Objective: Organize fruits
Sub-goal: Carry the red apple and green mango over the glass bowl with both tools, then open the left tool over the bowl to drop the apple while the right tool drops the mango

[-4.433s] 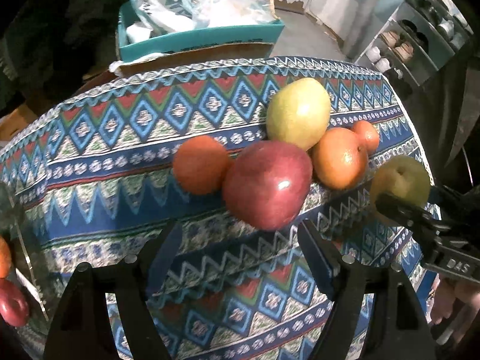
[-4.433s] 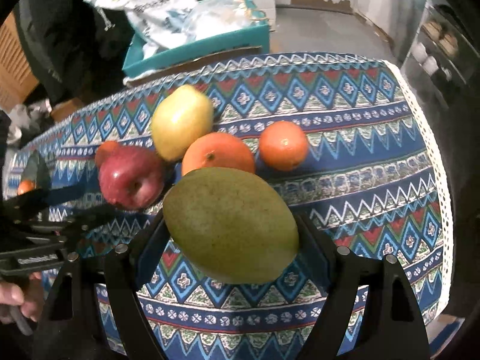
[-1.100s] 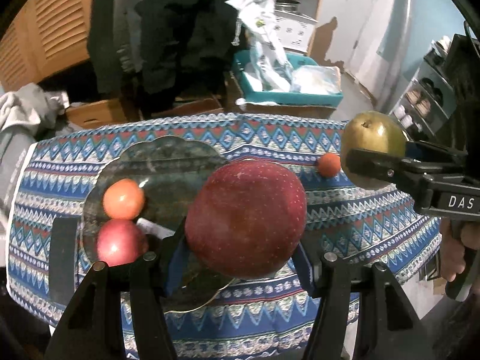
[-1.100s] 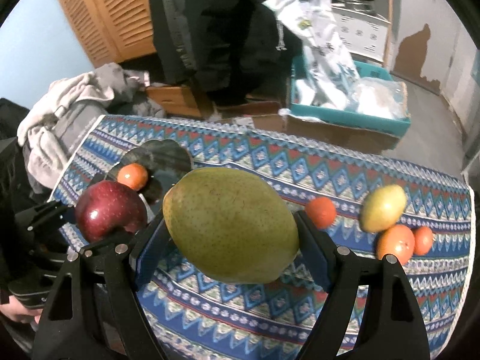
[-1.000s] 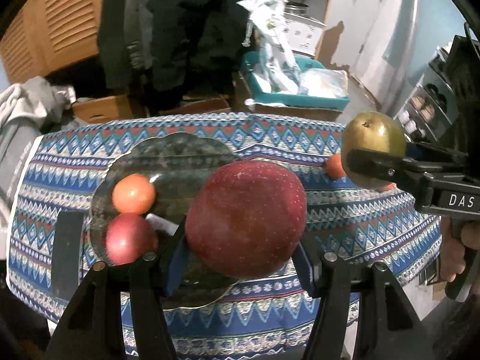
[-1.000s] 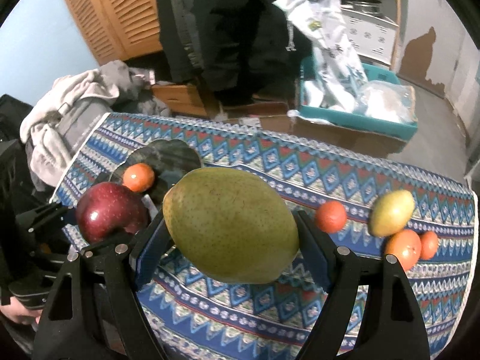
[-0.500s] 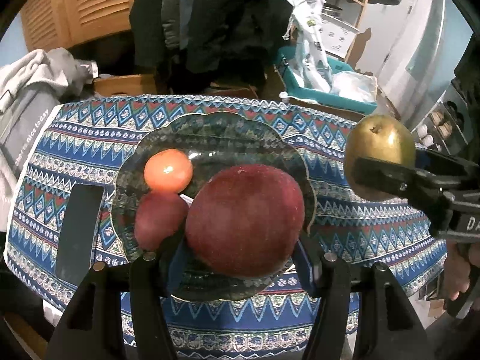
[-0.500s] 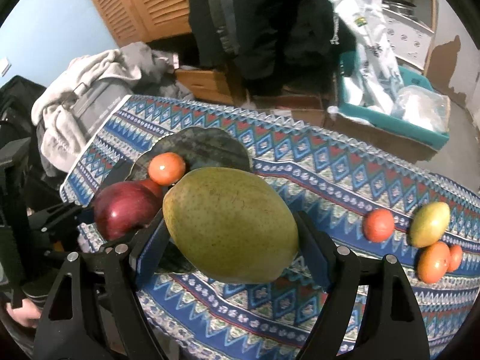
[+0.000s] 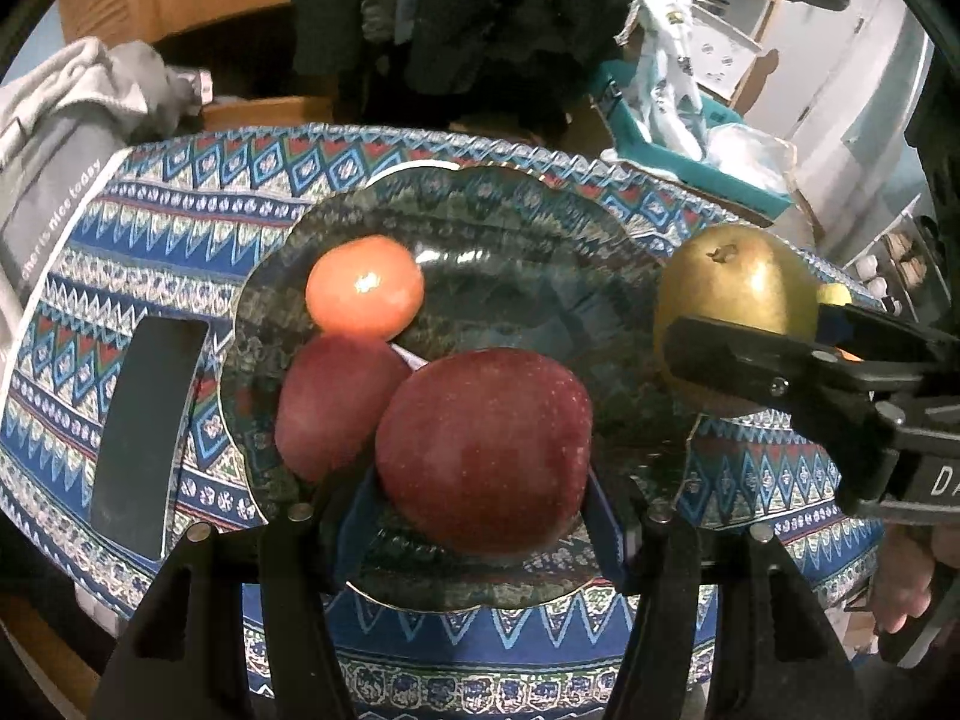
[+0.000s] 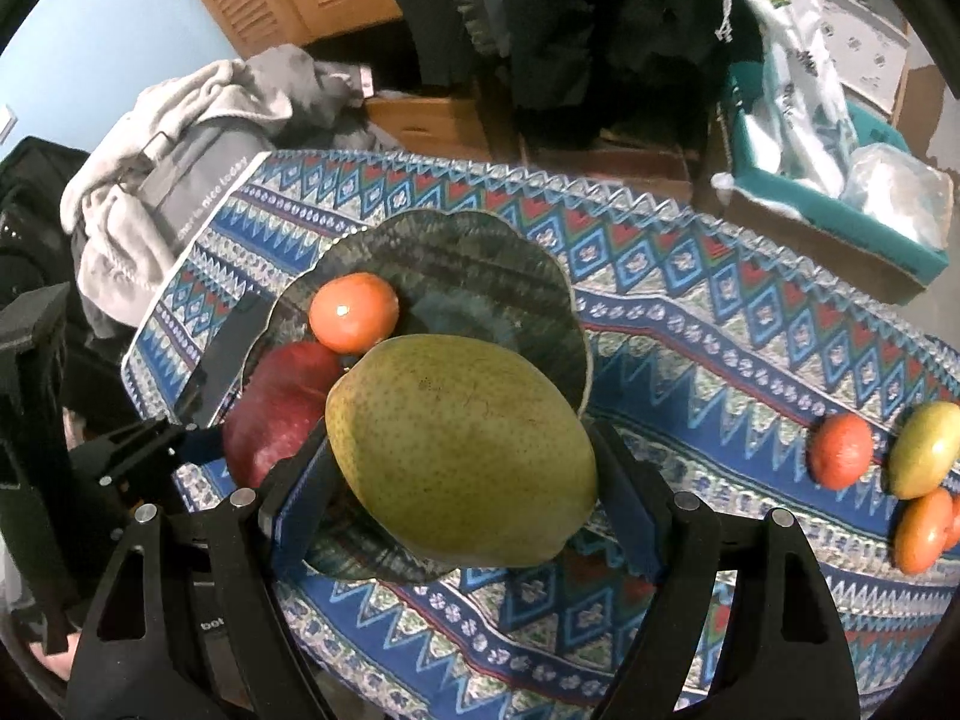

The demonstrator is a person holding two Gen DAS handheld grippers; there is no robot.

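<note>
My left gripper [image 9: 480, 483] is shut on a big red apple [image 9: 483, 450], low over the near side of a dark scalloped glass plate [image 9: 528, 276]. On the plate lie a tangerine [image 9: 364, 288] and a smaller red apple [image 9: 336, 405]. My right gripper [image 10: 462, 471] is shut on a green mango [image 10: 462, 450], hanging over the plate's [image 10: 480, 276] near right rim. The left wrist view shows that mango [image 9: 735, 300] at the plate's right edge. A tangerine [image 10: 840, 450], a yellow-green fruit [image 10: 921, 450] and an orange [image 10: 921, 531] lie on the patterned tablecloth [image 10: 720, 330] at the right.
A black phone [image 9: 147, 432] lies on the cloth just left of the plate. Grey clothes [image 10: 150, 138] are piled beyond the table's left end. A teal bin [image 10: 840, 204] with bags stands behind the table. A hand [image 9: 906, 576] grips the right tool.
Both grippers have carried their fruit left and down to the plate, which now looks larger and closer. The apple and the mango stay gripped as before.
</note>
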